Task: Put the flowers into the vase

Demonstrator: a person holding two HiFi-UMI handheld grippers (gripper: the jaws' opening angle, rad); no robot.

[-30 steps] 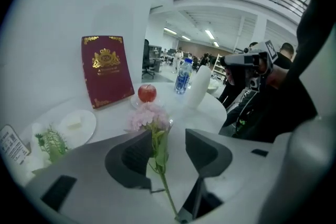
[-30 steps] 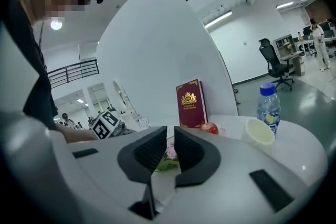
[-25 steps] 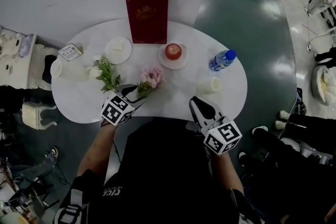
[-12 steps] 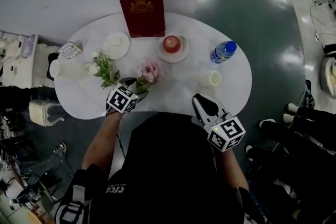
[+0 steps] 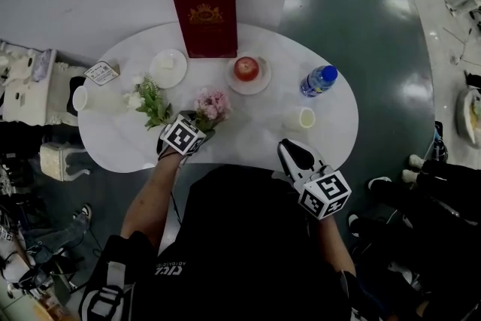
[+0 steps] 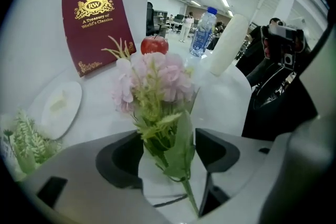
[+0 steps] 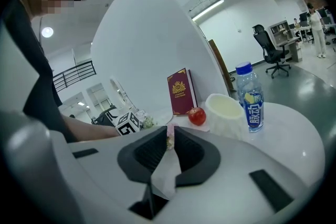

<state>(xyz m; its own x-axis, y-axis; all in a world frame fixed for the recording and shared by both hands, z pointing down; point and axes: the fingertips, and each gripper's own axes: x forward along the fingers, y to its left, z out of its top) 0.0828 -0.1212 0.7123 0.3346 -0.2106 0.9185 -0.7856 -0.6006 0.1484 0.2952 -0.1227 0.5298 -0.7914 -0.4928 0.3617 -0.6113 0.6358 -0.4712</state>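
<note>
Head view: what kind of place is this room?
Probably an open-plan office: a wheeled office chair on the shiny floor, with desks and long ceiling lights beyond the white table.

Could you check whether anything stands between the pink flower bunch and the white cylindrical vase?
Nothing visible does: only bare white tabletop lies between the pink flower bunch and the white cylindrical vase; the red apple sits farther back.

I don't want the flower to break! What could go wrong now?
The left gripper has just been opening its jaws, and the pink flower lies with its stem between them, ungripped. Closing on its floppy leaf instead of the stem might let it slip. Swinging it rightwards could knock the water bottle.
</note>
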